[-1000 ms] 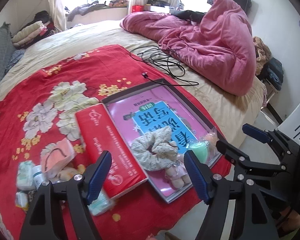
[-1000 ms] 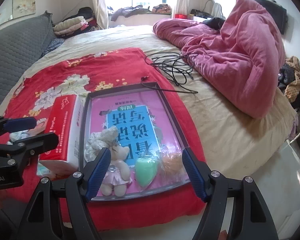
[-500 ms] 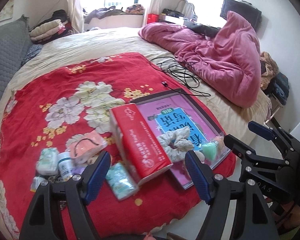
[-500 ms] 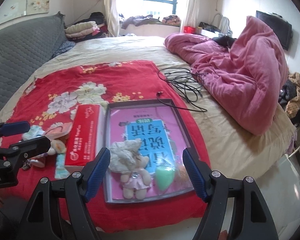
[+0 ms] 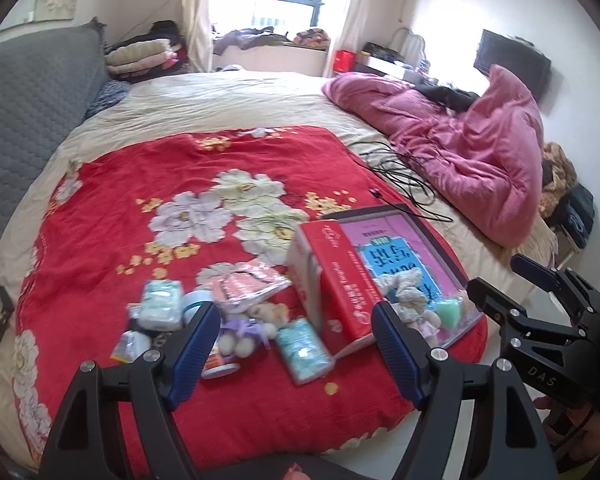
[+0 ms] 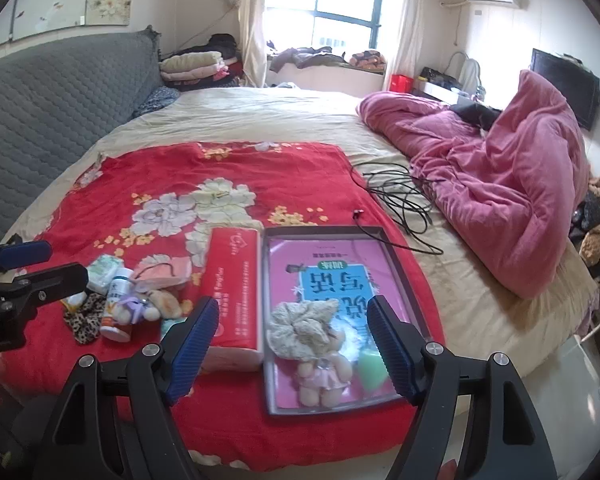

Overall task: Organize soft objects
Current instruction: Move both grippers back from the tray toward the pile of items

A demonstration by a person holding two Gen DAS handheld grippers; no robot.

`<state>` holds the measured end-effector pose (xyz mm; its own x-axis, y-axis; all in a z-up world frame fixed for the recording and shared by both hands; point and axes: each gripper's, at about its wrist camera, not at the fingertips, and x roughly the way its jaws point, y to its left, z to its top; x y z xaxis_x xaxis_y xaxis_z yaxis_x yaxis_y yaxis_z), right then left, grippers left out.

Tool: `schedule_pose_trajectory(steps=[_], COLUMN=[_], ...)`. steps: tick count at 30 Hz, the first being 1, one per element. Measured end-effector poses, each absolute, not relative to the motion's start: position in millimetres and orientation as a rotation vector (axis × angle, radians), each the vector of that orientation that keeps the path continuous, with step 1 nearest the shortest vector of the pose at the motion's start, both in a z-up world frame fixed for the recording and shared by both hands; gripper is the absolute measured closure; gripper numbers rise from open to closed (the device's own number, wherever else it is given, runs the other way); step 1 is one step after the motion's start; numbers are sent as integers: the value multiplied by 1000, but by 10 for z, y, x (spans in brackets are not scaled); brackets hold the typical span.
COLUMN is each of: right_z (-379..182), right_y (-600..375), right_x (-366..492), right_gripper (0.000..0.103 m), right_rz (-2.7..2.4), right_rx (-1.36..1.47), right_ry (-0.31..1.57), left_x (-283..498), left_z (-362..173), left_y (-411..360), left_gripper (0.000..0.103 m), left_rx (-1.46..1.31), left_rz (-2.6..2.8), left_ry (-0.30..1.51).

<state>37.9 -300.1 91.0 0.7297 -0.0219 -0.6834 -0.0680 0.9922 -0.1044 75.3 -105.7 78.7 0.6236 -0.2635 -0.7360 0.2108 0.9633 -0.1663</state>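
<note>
Right wrist view: we hold both the right gripper [image 6: 292,336], its jaws opening, and the left gripper [image 5: 296,352] empty above the red blanket [image 6: 148,188], where the plush bear [image 6: 156,304], light and squashy, lies left of the tissue pack [image 6: 232,284], best pinched across its body.

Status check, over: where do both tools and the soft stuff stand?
Left tool open, empty; right tool opening, empty. Scrunchie, plush doll in tray. Loose pile left of tissue box.

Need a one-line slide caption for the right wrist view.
Open right gripper above a tray holding scrunchie, plush doll, green sponge; red tissue pack alongside.
</note>
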Motion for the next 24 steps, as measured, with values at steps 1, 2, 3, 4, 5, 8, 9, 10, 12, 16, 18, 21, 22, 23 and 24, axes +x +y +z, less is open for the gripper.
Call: schedule_pose_trajectory(steps=[1,2,3,4,5,8,9,10,12,16,18,21,22,23,24], right_z=[921,936,947,959,971,1002,1007,1012,1022,1043,1047,1038,1037,1030,1024], right_y=[-2958,-2911,-2878,-2847,-2813,-2708,-2686,-2661,-2590,-2474,-2411,-2308,-2288,-2250,-2229], right_x=[366,359,351,346,341,328,326,323,317,301,302,315,316,320,320], right_gripper=[25,25,25,25,25,25,25,25,25,25,25,25,25,25,25], right_rz=[30,34,40,49,53,69,74,79,90,111,124,140,144,153,156], right_rx=[-129,-132,-133,-134,-138,-154,-154,-154,-163,-177,-181,-192,-194,-199,-202], right_ry=[750,745,742,741,739,731,730,729,726,721,719,720,720,721,721], left_x=[735,721,706,691,673,641,634,626,602,558,543,508,500,493,486], left_z=[790,793,798,799,798,806,805,805,804,786,761,723,701,686,662], left_y=[-981,-933,-881,-818,-745,-531,-469,-392,-235,13,129,272,325,360,402], left_gripper=[26,26,26,25,25,25,25,25,25,25,25,25,25,25,25], left_rx=[-73,-77,-81,-85,-89,-114,-119,-125,-140,-158,-170,-188,-193,-197,-204], left_rz=[-263,-257,-250,-240,-231,-202,-190,-177,-155,-115,-95,-74,-65,-60,-54], left_ry=[853,853,850,847,847,840,838,838,834,830,835,836,837,841,844])
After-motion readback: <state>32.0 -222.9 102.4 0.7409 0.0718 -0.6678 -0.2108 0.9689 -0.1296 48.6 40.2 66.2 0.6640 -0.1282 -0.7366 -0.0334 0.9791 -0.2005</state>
